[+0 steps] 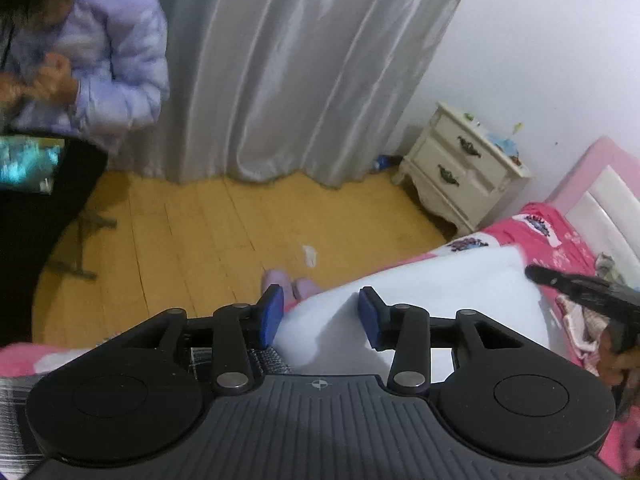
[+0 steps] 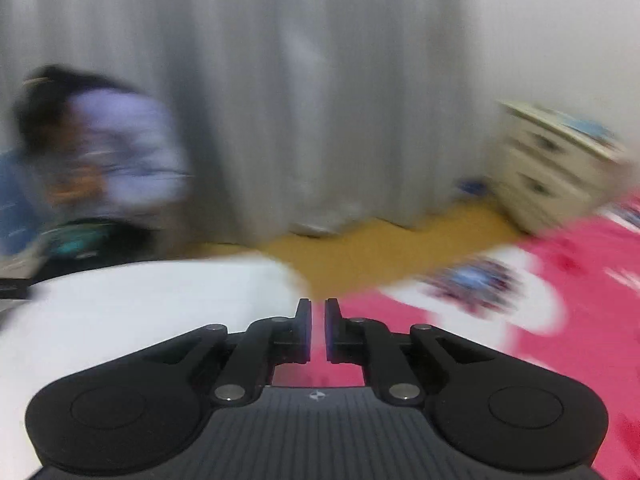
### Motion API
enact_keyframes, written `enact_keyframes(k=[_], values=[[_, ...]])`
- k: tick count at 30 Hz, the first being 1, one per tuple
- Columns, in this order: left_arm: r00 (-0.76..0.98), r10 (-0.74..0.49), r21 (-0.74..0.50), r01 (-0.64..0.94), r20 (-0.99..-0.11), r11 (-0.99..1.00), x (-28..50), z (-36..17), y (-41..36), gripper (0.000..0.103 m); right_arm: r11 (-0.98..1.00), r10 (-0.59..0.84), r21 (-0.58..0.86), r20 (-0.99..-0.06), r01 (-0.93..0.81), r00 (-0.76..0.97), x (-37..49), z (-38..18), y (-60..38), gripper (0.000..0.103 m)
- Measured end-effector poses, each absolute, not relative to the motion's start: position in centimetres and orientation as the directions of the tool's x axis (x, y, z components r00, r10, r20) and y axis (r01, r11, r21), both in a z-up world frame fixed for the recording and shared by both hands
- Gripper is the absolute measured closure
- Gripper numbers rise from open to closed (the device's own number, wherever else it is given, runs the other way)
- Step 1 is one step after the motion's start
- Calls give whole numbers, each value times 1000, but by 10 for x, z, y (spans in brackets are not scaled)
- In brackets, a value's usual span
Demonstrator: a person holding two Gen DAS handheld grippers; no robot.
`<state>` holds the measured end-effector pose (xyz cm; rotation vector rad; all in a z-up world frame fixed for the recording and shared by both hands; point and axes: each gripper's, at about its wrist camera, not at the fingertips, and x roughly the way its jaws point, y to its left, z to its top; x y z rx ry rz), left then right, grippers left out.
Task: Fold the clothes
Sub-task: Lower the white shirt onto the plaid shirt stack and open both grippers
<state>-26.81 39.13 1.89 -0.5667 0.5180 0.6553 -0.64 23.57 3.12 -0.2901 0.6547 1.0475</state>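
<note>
On the pink bedspread (image 1: 548, 236) lies the white garment (image 1: 440, 292), a smooth pale sheet of cloth spread across the bed's near edge. The left gripper (image 1: 320, 312) hangs over it with its jaws wide apart; the blue pads (image 1: 272, 312) stand on either side of the cloth's left border, the garment showing in the gap between them, and whether either pad touches the fabric cannot be told. A strip of grey checked cloth (image 1: 272, 360) peeps out just beneath the left finger.

From the right wrist view, which is blurred by motion, the right gripper (image 2: 318, 330) has its jaws drawn narrow, a thin slit left between the pads with nothing visibly caught in it. The white garment (image 2: 140, 312) lies to the left of that gripper, and the pink bedspread (image 2: 540, 340) with its cartoon print lies to the right; the gripper sits about at the border between the two.

In the left wrist view the right gripper (image 1: 580, 284) shows as a dark shape at the right edge, above the bedspread beyond the garment.

Farther off stand a cream nightstand (image 1: 460, 168) with two drawers, grey curtains (image 1: 300, 60) reaching down to the yellow wooden floor (image 1: 200, 240), and a pair of pale pink slippers (image 1: 288, 284) just beside the bed. Another person in a lilac padded jacket (image 1: 112, 52) sits at the left, well apart from the bed.
</note>
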Motion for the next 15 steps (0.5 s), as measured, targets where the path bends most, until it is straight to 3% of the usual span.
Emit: enact_keyframes(k=[2,6,10,13,15], values=[[711,437,-254,-641,-551,724,-273,39,372,63,493,714,72,-602,-867,356,-1,50,209,95],[804,267,-195,-423,-532,885,-274,66,327,62,330,741,-28,-611,-944,277,-38,72,172,95],[805,30,-230,-206,-593,951,-275,59,280,62,148,724,-22,-679,-989,124,-96,63,155,96],[744,-12,-203,-167,-668,965,-270,26,252,62,23,686,-14,-727,-1000,26,-138,53,144,96],[700,15,-169,-192,-714,967,-263,-1,242,62,42,638,-57,-767,-997,71,-152,25,152,96]])
